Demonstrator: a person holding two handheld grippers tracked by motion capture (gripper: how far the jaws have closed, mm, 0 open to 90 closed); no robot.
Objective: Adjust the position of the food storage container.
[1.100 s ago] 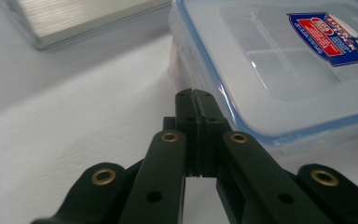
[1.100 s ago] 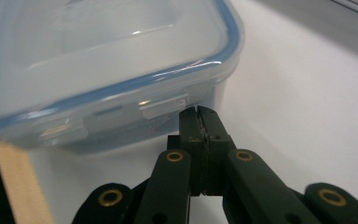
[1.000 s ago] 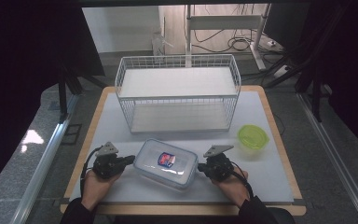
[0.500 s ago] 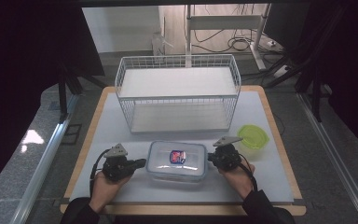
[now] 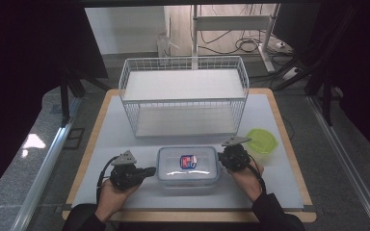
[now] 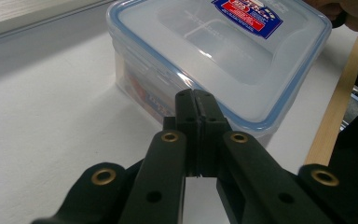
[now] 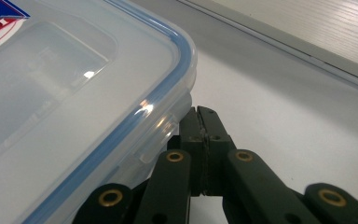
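- Two grippers flank the clear rectangular plastic box with blue-sealed lid (image 5: 188, 166), which sits on the worktop near the front edge, about mid-width.
- Left gripper (image 6: 195, 100): jaws pressed together, empty, tips at the box's side wall.
- Right gripper (image 7: 204, 122): jaws pressed together, empty, tucked under the lid rim.
- Step, as I read it: squeezing the box between both for a two-sided lift or push.
- Next: even inward pressure, level move toward the white wire rack (image 5: 183, 96).

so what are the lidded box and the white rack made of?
The rectangular clear box with blue-rimmed lid looks like glossy translucent plastic: contents show through, highlights on the lid. The white wire-grid rack seems to be coated metal wire, matte; metal is a guess.
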